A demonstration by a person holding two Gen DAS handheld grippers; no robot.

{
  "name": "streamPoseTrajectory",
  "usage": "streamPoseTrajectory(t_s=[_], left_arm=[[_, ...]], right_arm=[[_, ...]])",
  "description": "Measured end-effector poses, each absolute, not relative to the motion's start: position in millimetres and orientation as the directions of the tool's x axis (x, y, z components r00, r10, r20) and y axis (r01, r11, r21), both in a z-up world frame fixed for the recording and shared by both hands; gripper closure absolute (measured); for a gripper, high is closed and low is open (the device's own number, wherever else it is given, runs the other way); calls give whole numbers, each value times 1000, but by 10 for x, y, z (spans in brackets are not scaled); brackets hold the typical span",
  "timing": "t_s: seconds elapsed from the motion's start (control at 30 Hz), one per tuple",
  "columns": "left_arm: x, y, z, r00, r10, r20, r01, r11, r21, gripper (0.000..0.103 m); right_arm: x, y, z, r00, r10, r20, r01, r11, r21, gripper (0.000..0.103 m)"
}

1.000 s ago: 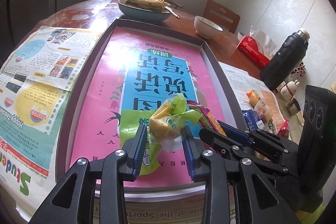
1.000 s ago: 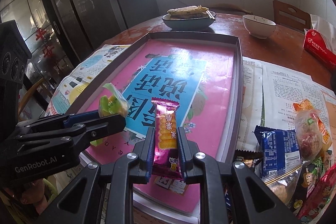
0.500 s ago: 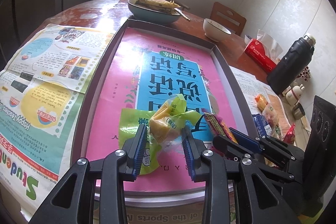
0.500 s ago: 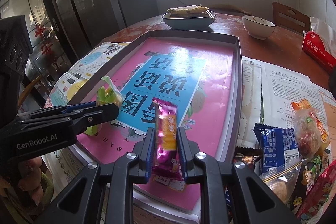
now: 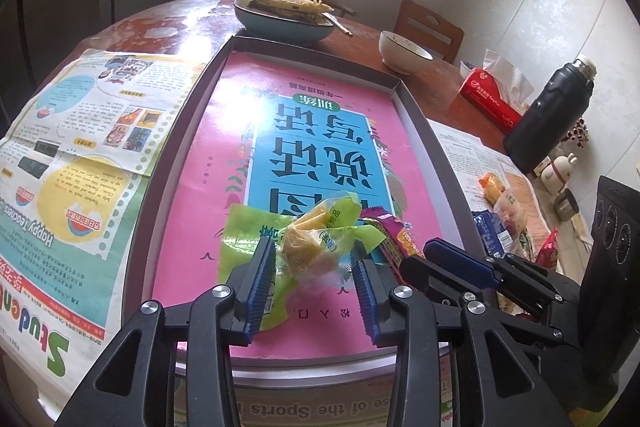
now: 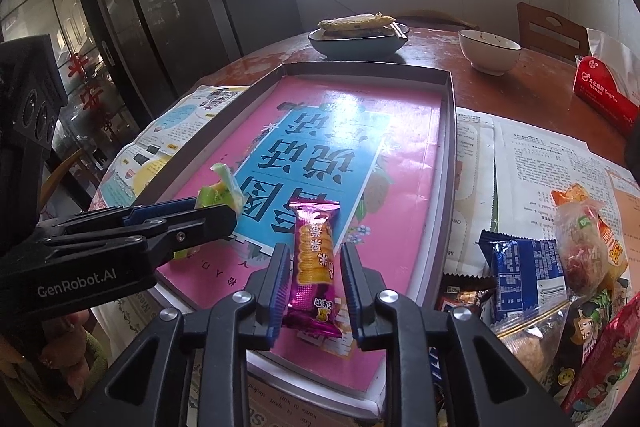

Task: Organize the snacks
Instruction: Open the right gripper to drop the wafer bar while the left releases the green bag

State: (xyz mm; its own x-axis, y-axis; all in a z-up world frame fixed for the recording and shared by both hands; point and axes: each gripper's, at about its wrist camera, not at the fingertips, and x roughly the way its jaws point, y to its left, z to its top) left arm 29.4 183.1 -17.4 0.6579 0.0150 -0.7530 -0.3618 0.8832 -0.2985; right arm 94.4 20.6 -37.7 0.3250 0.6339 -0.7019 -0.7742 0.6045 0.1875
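**Two snacks released into tray**

Left tongs (image 5: 316,275): jaws just eased apart; yellow-green snack (image 5: 316,247) lies loose between them on the tray (image 5: 424,131).
Right tongs (image 6: 314,287): likewise just parted, clear of the purple biscuit pack (image 6: 314,259), resting at the tray's near end.
Remaining: snack pile (image 6: 560,267) on desk, beside tray, probably next.

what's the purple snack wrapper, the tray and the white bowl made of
Purple snack wrapper: looks like metallised plastic film, glossy, with bright glints and crimped ends.
Tray: probably cardboard or thin board, matte grey-brown walls with folded corners; a glossy pink printed sheet lines the bottom.
White bowl: likely glazed ceramic, smooth and shiny with a thin dark rim line.
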Motion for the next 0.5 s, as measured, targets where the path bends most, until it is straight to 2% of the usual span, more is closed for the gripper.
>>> streamPoseTrajectory(t_s=[0.5], left_arm=[[272, 1739, -103, 670, -1, -742, -333, 893, -302, 50]], right_arm=[[929, 109, -314, 346, 635, -690, -763, 619, 187, 64]])
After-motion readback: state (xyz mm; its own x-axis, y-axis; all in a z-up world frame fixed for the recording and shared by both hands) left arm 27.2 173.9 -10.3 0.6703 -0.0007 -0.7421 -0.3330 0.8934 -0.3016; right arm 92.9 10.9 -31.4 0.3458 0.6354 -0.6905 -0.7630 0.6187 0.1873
